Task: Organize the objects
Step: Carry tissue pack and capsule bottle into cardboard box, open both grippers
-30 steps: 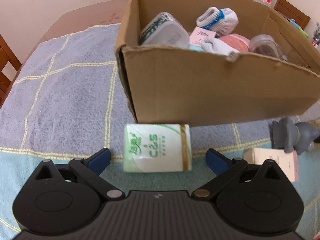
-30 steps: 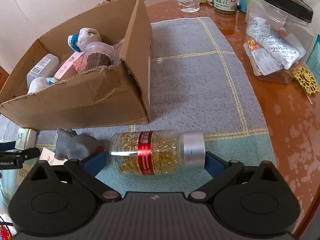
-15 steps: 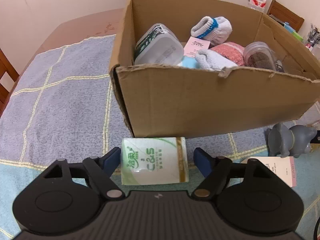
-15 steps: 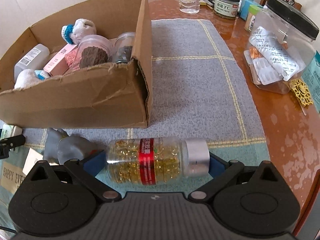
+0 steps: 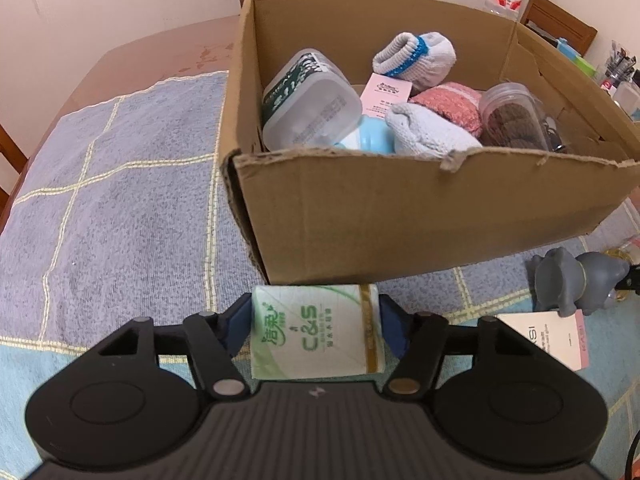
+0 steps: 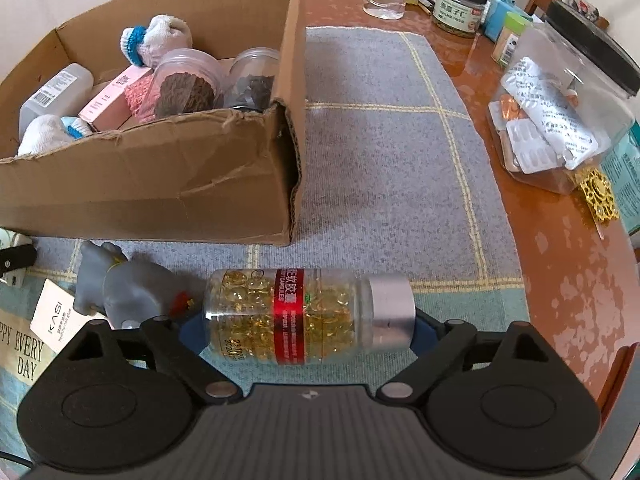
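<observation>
**Now both grips need to seat before anything lifts**

Down at the left gripper [image 5: 316,330], the blue pads [image 5: 236,328] have just been closing and now sit against the two ends of the tissue pack [image 5: 316,332], which lies on its side on the blue cloth [image 5: 120,208] just in front of the cardboard box [image 5: 420,216]. That pack is soft, so a gentle squeeze should do; too much would crush it and let it bow out of the jaws

At the right gripper [image 6: 308,326], the jaws have also just been closing, around the capsule bottle [image 6: 296,316] lying crosswise between them, silver cap to the right. One pad meets the cap end; whether the pad at the base end touches yet, I cannot tell. The bottle is round and smooth, so it could roll or pivot: best to finish the squeeze squarely on both ends before raising it

Just beside the bottle's base lies a grey toy elephant [image 6: 120,288], with a white card [image 6: 56,316] near it. Lifting straight up should keep clear of both, then each item has to rise above the box's torn front wall, since the box is already well filled
</observation>
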`<state>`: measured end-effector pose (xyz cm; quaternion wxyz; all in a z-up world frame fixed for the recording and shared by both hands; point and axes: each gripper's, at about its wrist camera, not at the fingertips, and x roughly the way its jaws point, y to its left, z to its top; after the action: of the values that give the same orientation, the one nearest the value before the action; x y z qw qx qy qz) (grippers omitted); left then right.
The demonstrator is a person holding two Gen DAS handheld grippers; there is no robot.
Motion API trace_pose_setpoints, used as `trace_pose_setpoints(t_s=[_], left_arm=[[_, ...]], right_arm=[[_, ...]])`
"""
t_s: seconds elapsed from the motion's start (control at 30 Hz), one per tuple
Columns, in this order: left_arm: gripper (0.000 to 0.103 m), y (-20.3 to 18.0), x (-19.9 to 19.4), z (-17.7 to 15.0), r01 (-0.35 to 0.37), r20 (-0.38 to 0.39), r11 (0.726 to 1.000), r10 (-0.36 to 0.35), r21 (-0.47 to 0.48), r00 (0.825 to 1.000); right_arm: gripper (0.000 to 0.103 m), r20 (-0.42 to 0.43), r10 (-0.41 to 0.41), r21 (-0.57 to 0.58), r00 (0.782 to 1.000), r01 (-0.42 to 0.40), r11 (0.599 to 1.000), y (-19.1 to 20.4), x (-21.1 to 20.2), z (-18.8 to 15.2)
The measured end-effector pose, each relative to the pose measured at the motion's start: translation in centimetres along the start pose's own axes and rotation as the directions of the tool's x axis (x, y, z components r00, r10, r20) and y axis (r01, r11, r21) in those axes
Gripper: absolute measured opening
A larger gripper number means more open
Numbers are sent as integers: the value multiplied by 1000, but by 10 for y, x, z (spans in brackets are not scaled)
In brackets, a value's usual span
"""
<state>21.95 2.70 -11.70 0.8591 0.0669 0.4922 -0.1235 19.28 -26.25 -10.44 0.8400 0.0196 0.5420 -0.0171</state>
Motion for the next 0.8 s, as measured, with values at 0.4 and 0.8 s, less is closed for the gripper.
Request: trace_pose_setpoints(t_s=[0.4,0.8], left_arm=[[64,-1,-37,9,73,-53,990,-67,117,996],[64,-32,-117,58,186,20,951,-197,247,980]], right_arm=[[96,-1,27,-75,1000,-27,997,-9,-30,12],[96,42,132,-207,990,-121,971,-6,-92,35]])
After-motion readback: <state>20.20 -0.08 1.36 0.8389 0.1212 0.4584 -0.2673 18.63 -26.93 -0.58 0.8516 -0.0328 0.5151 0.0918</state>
